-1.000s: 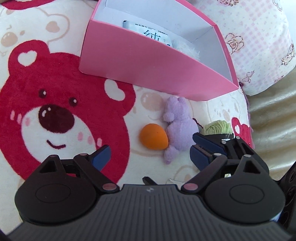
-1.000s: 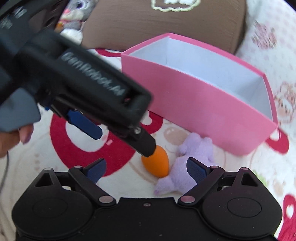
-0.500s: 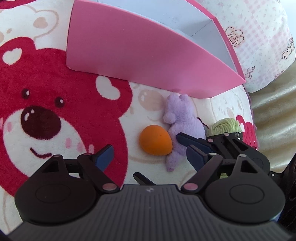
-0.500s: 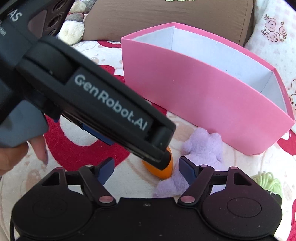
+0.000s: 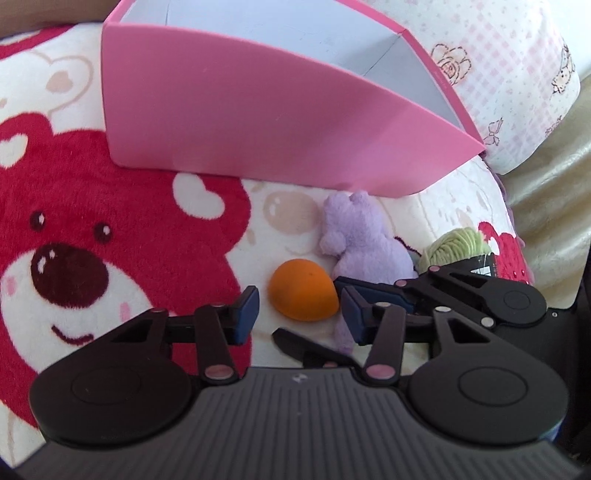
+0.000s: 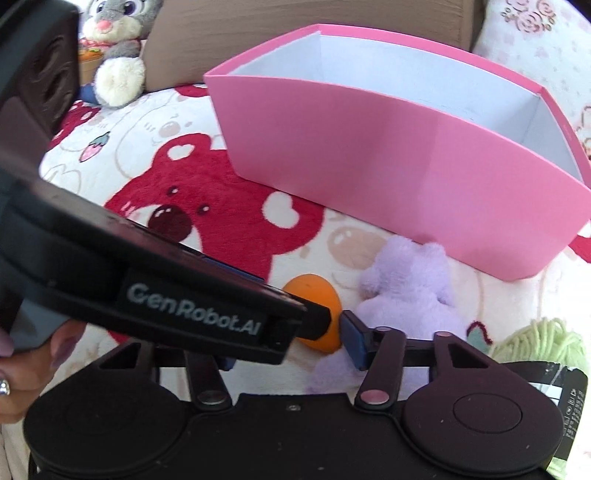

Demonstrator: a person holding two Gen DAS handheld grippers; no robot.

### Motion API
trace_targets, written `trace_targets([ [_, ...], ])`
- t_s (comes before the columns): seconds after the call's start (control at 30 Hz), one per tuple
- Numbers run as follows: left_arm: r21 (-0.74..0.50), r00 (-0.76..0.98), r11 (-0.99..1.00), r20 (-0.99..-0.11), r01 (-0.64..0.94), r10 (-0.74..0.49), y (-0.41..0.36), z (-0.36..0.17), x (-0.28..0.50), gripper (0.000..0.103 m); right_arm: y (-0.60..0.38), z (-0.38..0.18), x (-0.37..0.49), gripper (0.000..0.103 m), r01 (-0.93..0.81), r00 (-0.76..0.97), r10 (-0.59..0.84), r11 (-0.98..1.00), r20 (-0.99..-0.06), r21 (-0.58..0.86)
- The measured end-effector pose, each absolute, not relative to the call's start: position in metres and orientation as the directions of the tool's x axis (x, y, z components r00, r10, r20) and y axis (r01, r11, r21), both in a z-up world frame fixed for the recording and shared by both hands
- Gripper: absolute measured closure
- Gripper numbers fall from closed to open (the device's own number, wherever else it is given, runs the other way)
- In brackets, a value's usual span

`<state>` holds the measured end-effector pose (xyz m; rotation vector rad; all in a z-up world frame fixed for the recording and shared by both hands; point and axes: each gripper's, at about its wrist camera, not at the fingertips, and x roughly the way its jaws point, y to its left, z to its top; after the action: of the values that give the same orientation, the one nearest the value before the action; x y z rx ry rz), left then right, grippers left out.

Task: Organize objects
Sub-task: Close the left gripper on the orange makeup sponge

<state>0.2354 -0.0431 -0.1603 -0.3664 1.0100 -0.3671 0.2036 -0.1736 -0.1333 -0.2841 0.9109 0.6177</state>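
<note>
An orange egg-shaped sponge (image 5: 301, 291) lies on the bear-print blanket (image 5: 74, 221), between the blue pads of my left gripper (image 5: 299, 314). Its jaws are closing, with a thin gap still showing on each side. A purple plush toy (image 5: 365, 236) lies just right of the sponge, in front of the pink box (image 5: 258, 122). One of the right gripper's fingers (image 5: 373, 290) reaches across the plush's lower body. In the right wrist view my right gripper (image 6: 288, 347) is closing; its left finger is hidden behind the left gripper's housing (image 6: 184, 306). The sponge (image 6: 317, 291) and plush (image 6: 406, 291) show beyond it.
A skein of green yarn (image 5: 458, 243) with a black label lies right of the plush. The pink box (image 6: 388, 177) stands open-topped with a white inside. A grey rabbit plush (image 6: 118, 48), a brown cushion (image 6: 295, 14) and a pink-patterned pillow (image 5: 517, 66) ring the blanket. A hand (image 6: 22, 376) holds the left gripper.
Both grippers have come down closer to the blanket and their jaws have narrowed. The left pads now flank the sponge closely. The box's contents have dropped out of sight.
</note>
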Motion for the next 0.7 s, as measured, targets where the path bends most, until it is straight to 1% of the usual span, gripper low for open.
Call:
trace_targets([
  [0.07, -0.446, 0.491, 0.884, -0.744, 0.143, -0.454, -0.046, -0.159, 0.235, 0.065, -0.174, -0.133, 0.204, 0.058, -0.593, 0.463, 0.367, 0.805, -0.807, 0.025],
  [0.1, -0.439, 0.490, 0.886, -0.745, 0.149, -0.452, -0.047, -0.159, 0.236, 0.067, -0.174, -0.133, 0.204, 0.060, -0.589, 0.468, 0.360, 0.808, -0.807, 0.019],
  [0.17, -0.441, 0.486, 0.884, -0.746, 0.153, -0.456, -0.048, -0.162, 0.236, 0.069, -0.171, -0.136, 0.205, 0.060, -0.590, 0.476, 0.347, 0.808, -0.808, -0.001],
  [0.27, -0.455, 0.479, 0.879, -0.745, 0.144, -0.465, -0.045, -0.165, 0.237, 0.069, -0.169, -0.135, 0.216, 0.060, -0.600, 0.499, 0.322, 0.798, -0.805, -0.052],
  [0.43, -0.469, 0.482, 0.870, -0.734, 0.149, -0.478, -0.041, -0.166, 0.238, 0.069, -0.166, -0.139, 0.218, 0.061, -0.597, 0.525, 0.309, 0.798, -0.793, -0.084],
  [0.53, -0.455, 0.482, 0.870, -0.729, 0.188, -0.485, -0.043, -0.165, 0.237, 0.069, -0.164, -0.139, 0.215, 0.062, -0.604, 0.537, 0.301, 0.790, -0.788, -0.110],
  [0.57, -0.449, 0.481, 0.870, -0.728, 0.204, -0.488, -0.045, -0.163, 0.237, 0.067, -0.163, -0.138, 0.214, 0.062, -0.607, 0.543, 0.300, 0.785, -0.785, -0.120],
  [0.7, -0.447, 0.476, 0.865, -0.724, 0.227, -0.499, -0.045, -0.158, 0.236, 0.066, -0.164, -0.137, 0.212, 0.061, -0.611, 0.546, 0.297, 0.781, -0.783, -0.130],
])
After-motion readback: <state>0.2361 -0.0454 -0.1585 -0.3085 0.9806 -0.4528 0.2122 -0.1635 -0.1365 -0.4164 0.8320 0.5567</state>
